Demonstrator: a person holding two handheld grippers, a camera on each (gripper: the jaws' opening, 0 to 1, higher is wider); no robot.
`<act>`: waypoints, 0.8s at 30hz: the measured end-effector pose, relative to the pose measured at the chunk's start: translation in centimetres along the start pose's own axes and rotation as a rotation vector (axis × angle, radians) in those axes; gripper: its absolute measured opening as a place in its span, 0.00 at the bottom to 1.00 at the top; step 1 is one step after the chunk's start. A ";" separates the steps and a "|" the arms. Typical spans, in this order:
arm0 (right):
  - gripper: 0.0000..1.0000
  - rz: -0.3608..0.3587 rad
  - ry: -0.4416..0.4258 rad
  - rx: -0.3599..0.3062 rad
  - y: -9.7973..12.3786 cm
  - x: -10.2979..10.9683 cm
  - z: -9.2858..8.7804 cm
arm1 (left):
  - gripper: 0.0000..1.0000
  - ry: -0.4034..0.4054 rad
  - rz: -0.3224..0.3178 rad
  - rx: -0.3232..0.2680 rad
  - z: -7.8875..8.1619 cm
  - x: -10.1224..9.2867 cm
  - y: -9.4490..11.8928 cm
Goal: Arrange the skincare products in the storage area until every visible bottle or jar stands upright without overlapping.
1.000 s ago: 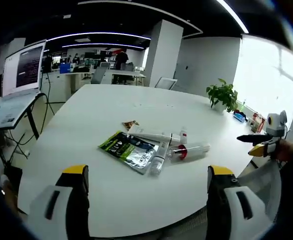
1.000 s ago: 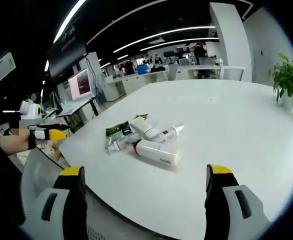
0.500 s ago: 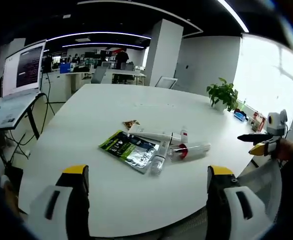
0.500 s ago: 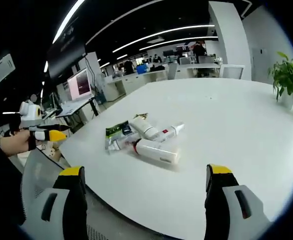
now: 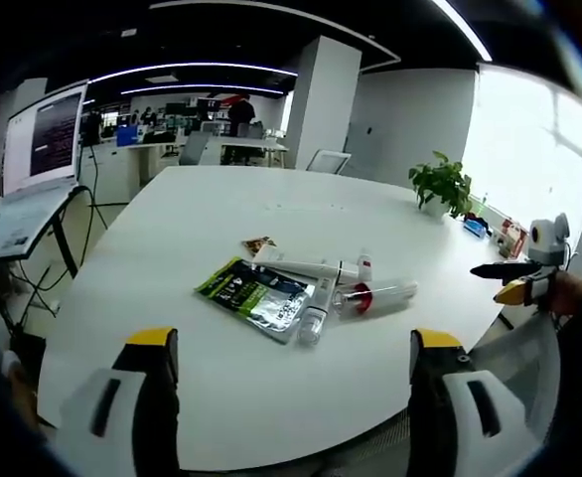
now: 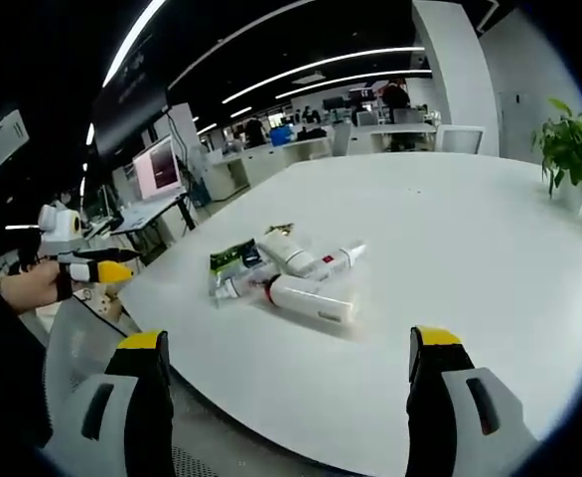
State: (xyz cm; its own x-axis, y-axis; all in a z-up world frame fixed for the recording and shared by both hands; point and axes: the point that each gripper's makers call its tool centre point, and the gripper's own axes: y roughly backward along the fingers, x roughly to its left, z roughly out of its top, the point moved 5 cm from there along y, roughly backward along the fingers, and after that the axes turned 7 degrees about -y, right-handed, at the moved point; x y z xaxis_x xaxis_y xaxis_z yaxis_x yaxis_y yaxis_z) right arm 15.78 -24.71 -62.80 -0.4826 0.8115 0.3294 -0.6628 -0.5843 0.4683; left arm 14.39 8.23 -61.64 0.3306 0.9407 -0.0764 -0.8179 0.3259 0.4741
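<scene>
Left tool (image 5: 286, 397): jaws spread wide, nothing between them, held off the near edge of the white tabletop (image 5: 212, 214). Right tool (image 6: 281, 397): likewise wide apart and empty, also off the tabletop edge, on another side of it.

Products lie in one cluster toward the near part of the tabletop, all on their sides, none upright:
- foil sachet (image 5: 254, 295), green and silver, flat, at the left of the cluster in the left gripper view.
- white tube (image 5: 299, 266) lying beyond the sachet, its far end beside a red-and-white cap.
- small bottle (image 5: 315, 316) against the sachet's right edge, partly over it.
- clear bottle (image 5: 375, 296) with a red collar, at the right of the cluster, touching or just beside the small bottle's end; cannot tell which.
- small brown packet (image 5: 258, 244) just beyond the tube.

In the right gripper view the same cluster sits mid-tabletop, with the clear bottle (image 6: 309, 299) nearest, the tube (image 6: 289, 252) behind it, and the sachet (image 6: 233, 261) to the left.

Right tool also appears at the right edge of the left gripper view (image 5: 514, 281), in a hand. Left tool appears at the left edge of the right gripper view (image 6: 100, 264), also hand-held.

Potted plant (image 5: 441, 186) stands at the tabletop's far right. Monitor (image 5: 45, 134) on a separate desk to the left.
</scene>
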 end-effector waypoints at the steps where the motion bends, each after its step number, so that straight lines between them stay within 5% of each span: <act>1: 1.00 0.001 -0.001 0.001 0.0 0.0 0.0 | 0.89 0.000 -0.001 0.000 0.0 0.0 0.0; 24: 0.95 0.077 0.056 0.051 -1.1 0.2 0.4 | 0.89 -0.011 -0.014 0.003 0.0 -0.3 0.1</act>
State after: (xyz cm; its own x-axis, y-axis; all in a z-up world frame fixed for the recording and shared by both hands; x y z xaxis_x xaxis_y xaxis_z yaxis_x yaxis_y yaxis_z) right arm 16.65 -23.92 -62.97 -0.5637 0.7614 0.3201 -0.5931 -0.6428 0.4848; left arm 14.24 7.96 -61.59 0.3467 0.9351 -0.0736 -0.8118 0.3385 0.4759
